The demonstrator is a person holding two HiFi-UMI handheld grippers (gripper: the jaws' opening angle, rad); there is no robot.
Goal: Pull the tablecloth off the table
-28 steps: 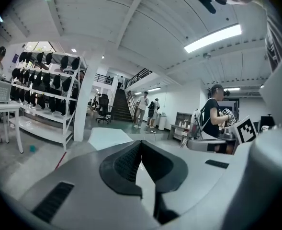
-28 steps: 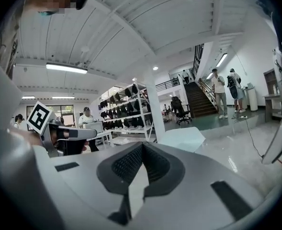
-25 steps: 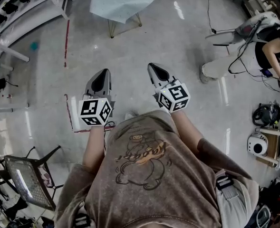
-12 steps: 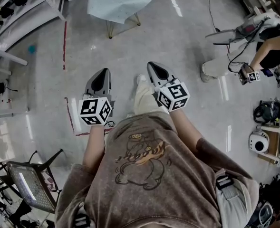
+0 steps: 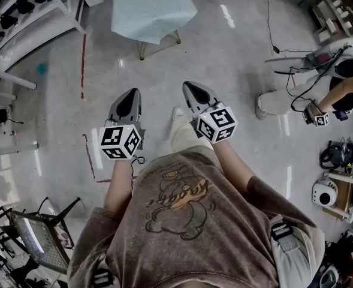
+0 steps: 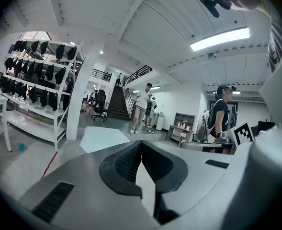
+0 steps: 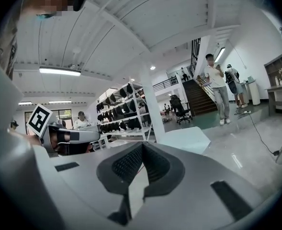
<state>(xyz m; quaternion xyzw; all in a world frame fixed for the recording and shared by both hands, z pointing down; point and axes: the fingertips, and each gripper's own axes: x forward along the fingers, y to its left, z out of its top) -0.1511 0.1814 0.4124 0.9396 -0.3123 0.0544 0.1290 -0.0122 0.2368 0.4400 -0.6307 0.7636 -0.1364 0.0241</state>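
Change first: the table (image 5: 141, 45) with its cloth (image 5: 152, 8) sits lower and fuller in the head view than a second ago. Our shoe (image 5: 177, 114) now shows between the grippers. We read this as us walking in, with both tools held the same way in front of the chest. For the task that is approach only. The cloth is untouched, still draped over the table, well apart from both tools at 12 o'clock from them.

Left to right:
- **Chair** (image 5: 38, 245): at 7 o'clock, closer to the bottom edge than before.
- **Red line** (image 5: 83, 59): on the floor at 11 o'clock.
- **Left gripper** (image 5: 130, 98): jaws pressed together, nothing between them. In the left gripper view the cloth lies ahead at 11 o'clock.
- **Right gripper** (image 5: 194, 93): same, jaws together and empty. In the right gripper view the cloth lies ahead at 1 o'clock.
- **Other person** (image 5: 344, 86): at 3 o'clock, lower in the frame than before, not involved.

We judge both jaws must open before they can grab the cloth edge.

Counts:
- one table
- one cloth
- two grippers, both closed and empty
- one chair
- one red line
- one other person in the head view
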